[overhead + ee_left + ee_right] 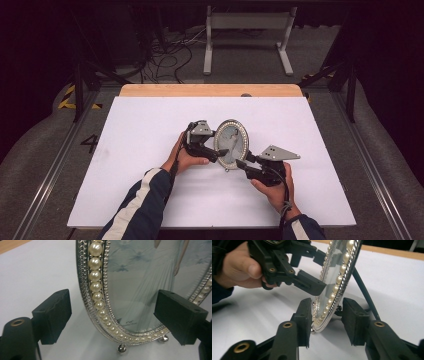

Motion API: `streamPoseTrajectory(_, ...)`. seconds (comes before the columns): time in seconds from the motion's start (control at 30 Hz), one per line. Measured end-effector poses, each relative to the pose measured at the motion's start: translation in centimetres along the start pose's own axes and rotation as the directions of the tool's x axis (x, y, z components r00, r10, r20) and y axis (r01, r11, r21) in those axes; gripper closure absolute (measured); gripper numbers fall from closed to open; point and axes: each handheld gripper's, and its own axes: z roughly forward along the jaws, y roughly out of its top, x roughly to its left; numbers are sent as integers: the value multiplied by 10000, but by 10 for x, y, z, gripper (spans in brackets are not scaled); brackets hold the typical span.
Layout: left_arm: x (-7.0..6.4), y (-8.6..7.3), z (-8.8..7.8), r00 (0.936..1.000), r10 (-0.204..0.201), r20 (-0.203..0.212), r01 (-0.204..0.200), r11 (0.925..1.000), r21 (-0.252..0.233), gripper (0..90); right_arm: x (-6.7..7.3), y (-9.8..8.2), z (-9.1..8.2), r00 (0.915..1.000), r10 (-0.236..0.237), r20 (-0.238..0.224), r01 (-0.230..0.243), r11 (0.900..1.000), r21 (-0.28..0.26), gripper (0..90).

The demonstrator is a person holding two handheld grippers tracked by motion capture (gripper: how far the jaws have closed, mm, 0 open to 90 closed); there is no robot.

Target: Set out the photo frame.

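An oval silver photo frame (231,144) with a ring of pearls stands upright on the white board, propped by a black back strut (364,292). It holds a picture of a figure in a pale dress (150,277). My left gripper (219,145) comes from the left; its jaws (112,317) stand wide on either side of the frame's edge without touching it. My right gripper (241,163) comes from the lower right. Its jaws (325,317) straddle the frame's bottom rim (329,312), with a gap showing at the right pad (352,320). The left gripper (319,270) straddles the rim higher up.
The white board (150,130) lies on a wooden table whose far edge (210,90) shows behind it. Beyond the table, a grey metal stand (247,22) and loose cables (170,55) are on the floor. Both forearms enter from the bottom edge.
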Motion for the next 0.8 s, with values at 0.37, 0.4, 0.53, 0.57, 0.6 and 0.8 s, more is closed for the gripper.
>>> streamPoseTrajectory(0.37,-1,-1,-2,9987,-133,482,137,9999,-86,275,0,0,-7,9985,407,378,-387,9979,-522,764)
streamPoseTrajectory(0.4,0,-1,-3,9986,-155,503,160,9998,-80,295,0,0,-7,9983,449,383,-430,9979,-495,765)
streamPoseTrajectory(0.53,1,-2,-9,9988,-260,417,265,9996,-114,396,-1,1,-6,9970,576,519,-555,9976,-414,765)
streamPoseTrajectory(0.57,1,-2,-10,9992,-181,345,184,9998,-85,423,-3,1,-6,9966,652,508,-631,9971,-429,766)
streamPoseTrajectory(0.6,1,-2,-11,9995,-102,294,103,9999,-17,437,-4,1,-6,9959,757,495,-736,9963,-440,767)
streamPoseTrajectory(0.8,2,-6,-16,10000,-85,-26,86,9996,269,470,-5,4,0,9949,813,596,-783,9957,-499,769)
